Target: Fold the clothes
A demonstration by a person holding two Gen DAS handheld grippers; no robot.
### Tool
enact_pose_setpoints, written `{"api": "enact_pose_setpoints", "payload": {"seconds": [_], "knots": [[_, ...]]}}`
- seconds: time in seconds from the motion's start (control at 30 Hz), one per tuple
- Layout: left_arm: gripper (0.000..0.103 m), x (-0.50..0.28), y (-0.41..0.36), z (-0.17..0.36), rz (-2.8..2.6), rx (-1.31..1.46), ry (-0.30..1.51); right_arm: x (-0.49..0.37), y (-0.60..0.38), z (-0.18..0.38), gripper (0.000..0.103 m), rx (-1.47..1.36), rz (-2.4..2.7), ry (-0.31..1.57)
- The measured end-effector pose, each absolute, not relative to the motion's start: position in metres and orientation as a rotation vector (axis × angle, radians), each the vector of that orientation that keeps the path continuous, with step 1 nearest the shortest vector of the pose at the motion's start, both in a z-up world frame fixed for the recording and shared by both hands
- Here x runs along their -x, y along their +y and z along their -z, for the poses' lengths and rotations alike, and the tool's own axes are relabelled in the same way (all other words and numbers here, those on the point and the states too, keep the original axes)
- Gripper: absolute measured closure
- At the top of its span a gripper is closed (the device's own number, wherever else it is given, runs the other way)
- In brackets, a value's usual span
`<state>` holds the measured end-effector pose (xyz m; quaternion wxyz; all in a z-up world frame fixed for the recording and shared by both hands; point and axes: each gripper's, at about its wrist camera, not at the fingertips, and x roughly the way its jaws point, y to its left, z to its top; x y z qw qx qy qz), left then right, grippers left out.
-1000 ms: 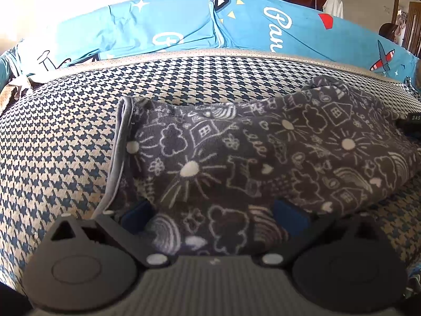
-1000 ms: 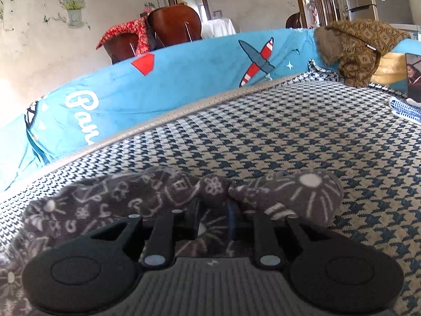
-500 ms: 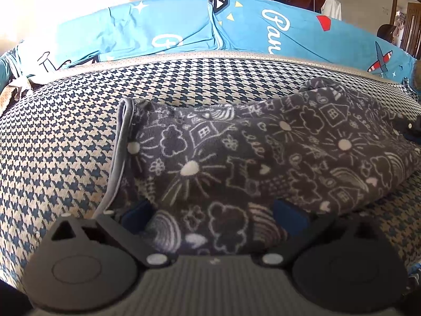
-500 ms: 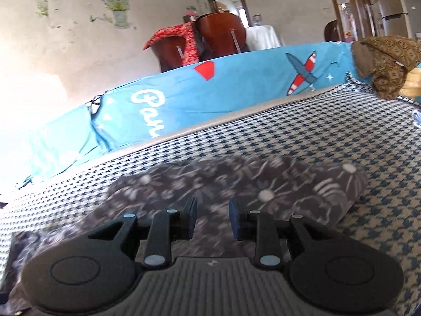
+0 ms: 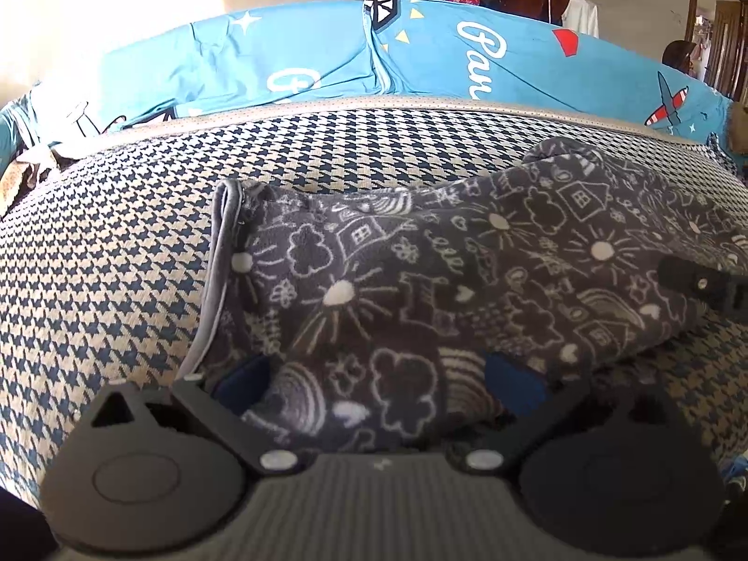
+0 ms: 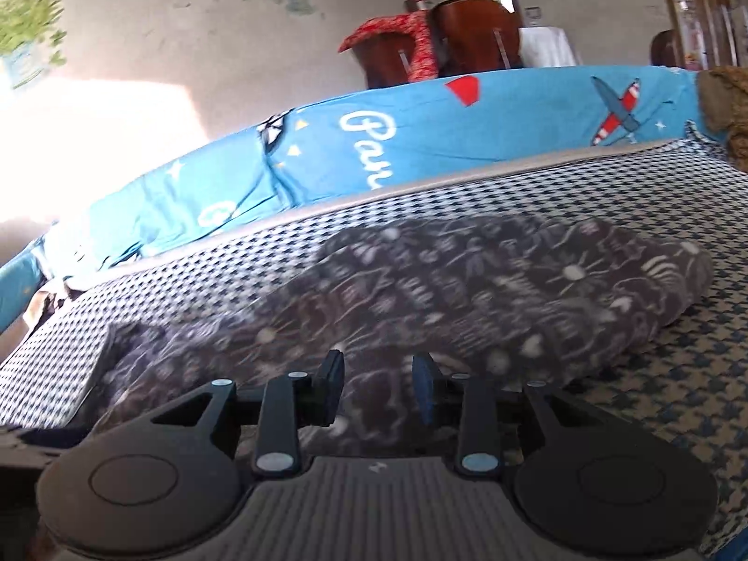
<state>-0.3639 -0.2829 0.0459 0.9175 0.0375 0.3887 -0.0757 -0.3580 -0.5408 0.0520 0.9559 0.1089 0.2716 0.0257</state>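
A dark grey fleece garment (image 5: 467, 271) with white doodle prints lies folded on the houndstooth sofa seat (image 5: 117, 257). My left gripper (image 5: 378, 383) is open, its blue-padded fingers wide apart around the garment's near edge. The garment also shows in the right wrist view (image 6: 467, 299), blurred. My right gripper (image 6: 377, 385) is open and empty, just above the garment's near edge. Its black finger tip (image 5: 701, 280) shows at the right edge of the left wrist view, over the garment.
A blue printed cover (image 5: 420, 61) drapes the sofa back. Wooden chairs with a red cloth (image 6: 420, 46) stand behind it. A brown patterned cushion (image 6: 729, 107) lies at the seat's far right.
My right gripper has opened, let go of the garment's bunched edge, drawn back and swung left. The garment has settled flatter. My left gripper has barely moved.
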Motion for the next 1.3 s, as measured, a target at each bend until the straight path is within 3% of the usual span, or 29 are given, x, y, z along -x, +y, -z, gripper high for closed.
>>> {"api": "enact_pose_setpoints", "payload": {"seconds": [0.3,1.3], "knots": [[0.000,0.374,-0.282,-0.050,0.163,-0.094,0.784,0.359,-0.519,-0.041,0.065,-0.146,-0.078,0.593],[0.000,0.384,-0.258,-0.059,0.153,-0.071,0.779,0.372,-0.506,-0.050,0.064,-0.102,-0.156,0.585]]}}
